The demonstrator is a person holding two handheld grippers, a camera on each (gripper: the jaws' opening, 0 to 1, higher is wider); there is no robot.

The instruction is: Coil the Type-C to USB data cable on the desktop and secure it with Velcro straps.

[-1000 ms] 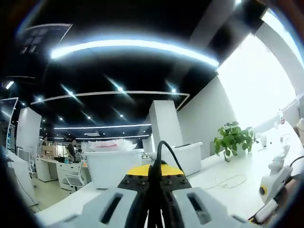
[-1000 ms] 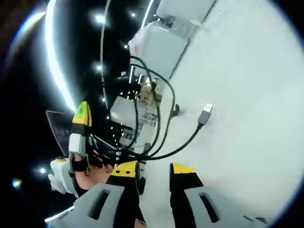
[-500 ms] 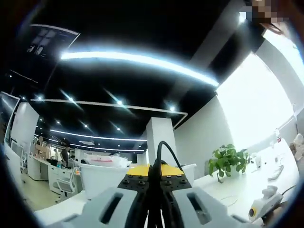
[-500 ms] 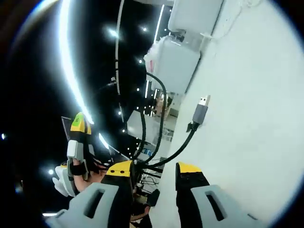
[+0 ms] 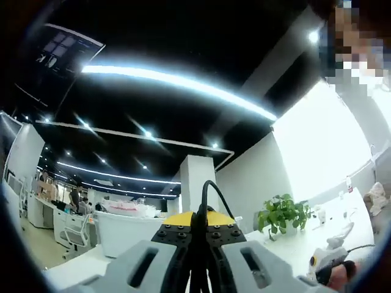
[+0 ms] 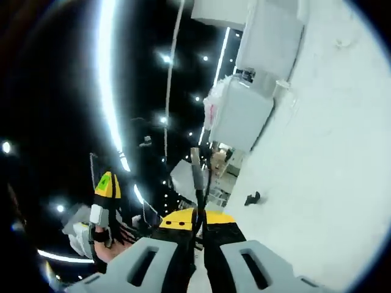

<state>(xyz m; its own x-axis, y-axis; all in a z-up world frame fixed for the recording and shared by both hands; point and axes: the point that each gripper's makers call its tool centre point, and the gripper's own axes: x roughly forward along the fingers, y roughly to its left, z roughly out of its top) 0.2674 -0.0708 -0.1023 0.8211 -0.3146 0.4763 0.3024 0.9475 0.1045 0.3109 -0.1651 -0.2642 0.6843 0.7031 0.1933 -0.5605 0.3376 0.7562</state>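
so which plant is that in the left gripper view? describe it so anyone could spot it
Start at the bright white wall on the right, then drop to the long white desk below it. The potted plant stands there, the one leafy green thing among white furniture.

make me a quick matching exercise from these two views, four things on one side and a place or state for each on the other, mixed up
Things
1. left gripper
2. USB plug
3. potted plant
4. small black piece

Places or states
A. lying loose on the white desktop
B. sticking up past the right gripper jaws
C. standing on the long white desk by the wall
D. shut on the black cable

Pairs: 1-D, 2-B, 3-C, 4-A
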